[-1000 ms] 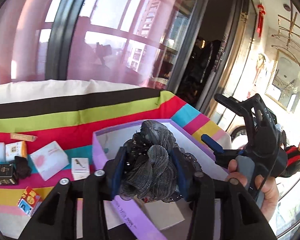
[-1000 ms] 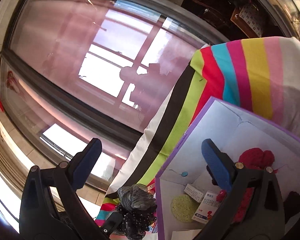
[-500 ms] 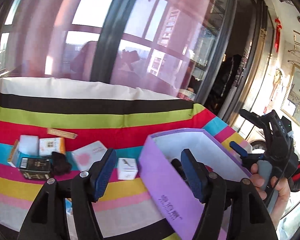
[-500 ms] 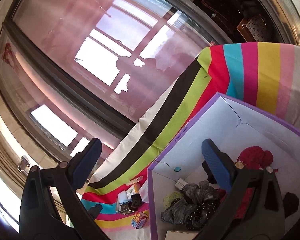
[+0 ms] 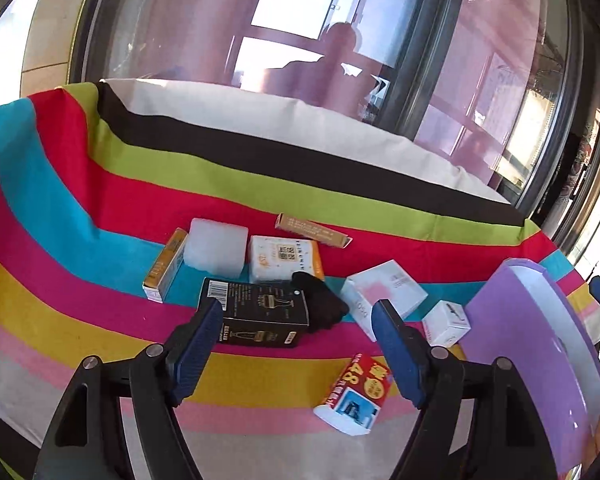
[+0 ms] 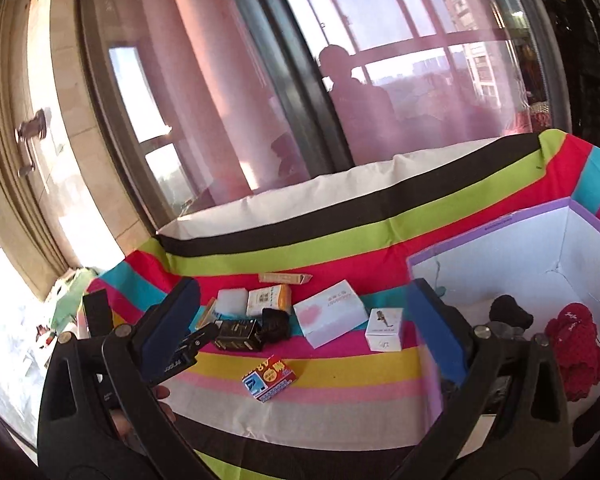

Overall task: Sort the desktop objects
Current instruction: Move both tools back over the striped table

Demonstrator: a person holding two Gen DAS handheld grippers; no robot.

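Several small boxes lie on the striped tablecloth: a black box [image 5: 256, 316] [image 6: 238, 334], a black fabric piece [image 5: 320, 306] [image 6: 275, 325], a white-pink box [image 5: 384, 292] [image 6: 332, 312], a small white box [image 5: 446, 322] [image 6: 385, 328] and a red-blue box [image 5: 356, 394] [image 6: 269, 378]. My left gripper [image 5: 298, 352] is open and empty, just in front of the black box. My right gripper [image 6: 304, 340] is open and empty above the cloth. The purple bin [image 5: 536, 360] [image 6: 500, 232] holds a red knit item [image 6: 580, 344] and dark items.
Behind the black box lie an orange-white box [image 5: 286, 258], a translucent white block [image 5: 216, 246], a yellow-sided box [image 5: 166, 270] and a slim tan box [image 5: 312, 232]. A large window is behind the table. The left gripper's body [image 6: 140, 360] shows low left in the right wrist view.
My left gripper let go of the dark ruffled fabric into the purple bin, opened, and swung left to the boxes. My right gripper turned from the bin toward the table's objects.
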